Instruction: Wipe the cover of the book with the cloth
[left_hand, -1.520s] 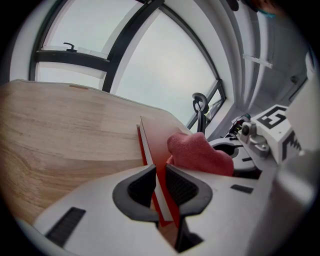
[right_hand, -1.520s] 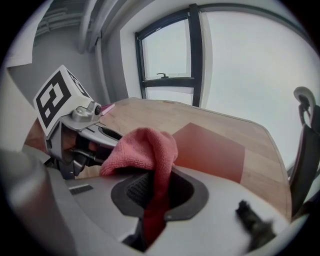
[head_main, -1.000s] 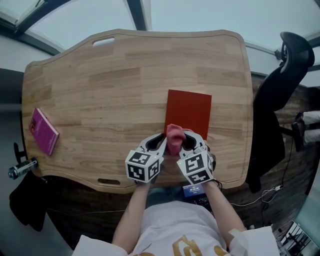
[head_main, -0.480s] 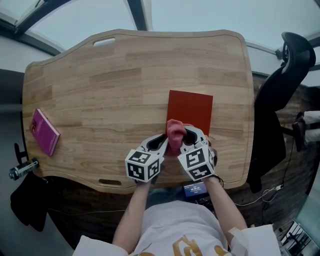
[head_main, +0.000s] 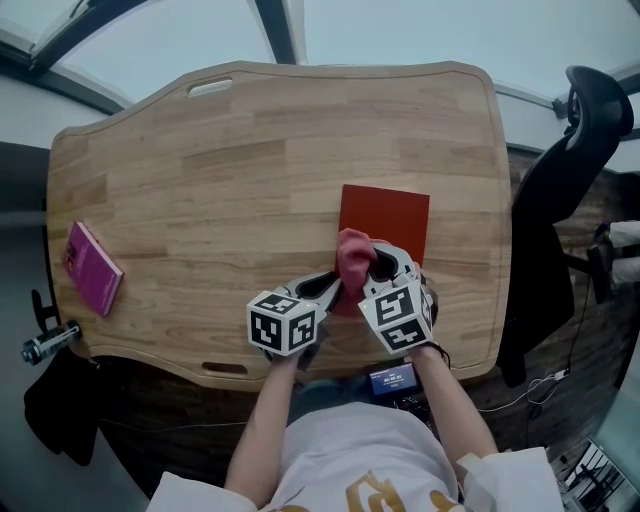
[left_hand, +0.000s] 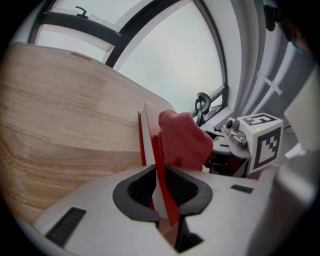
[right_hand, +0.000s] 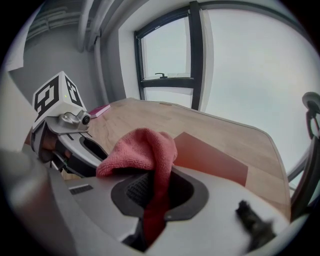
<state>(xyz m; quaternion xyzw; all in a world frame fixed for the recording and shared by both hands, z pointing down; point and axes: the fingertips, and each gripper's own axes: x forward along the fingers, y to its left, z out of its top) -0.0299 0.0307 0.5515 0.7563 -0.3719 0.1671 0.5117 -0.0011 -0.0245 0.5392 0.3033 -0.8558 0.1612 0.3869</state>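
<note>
The left tool (head_main: 325, 287) is pressed shut on the near edge of the red book (head_main: 385, 213); its own view shows the jaws of the left tool (left_hand: 160, 192) closed on a thin red cover with a strip of white pages beside it, and the red book (left_hand: 142, 137) running away from them on edge. The right tool (head_main: 380, 264) pinches the cloth (head_main: 352, 255), a pinkish-red one. In the right gripper view the cloth (right_hand: 142, 150) bunches over the left jaw of the right tool (right_hand: 155, 192) and hangs down into the slot between the jaws, where its lower end drops out of sight. The red book lies flat on the wooden bench (head_main: 250, 150), toward its right and near side. From the head view its near edge is hidden under the cloth and both tools, so how far the cloth rests on the cover cannot be made out there. In the left gripper view the cloth (left_hand: 185, 140) sits just right of the book's edge. The right gripper view shows the red book (right_hand: 215, 157) just beyond the cloth. A pink book (head_main: 92, 268) lies well to the left of the red book, by the bench's left edge. A dark chair (head_main: 565, 150) stands to the red book's right, off the bench and partly cut off.
</note>
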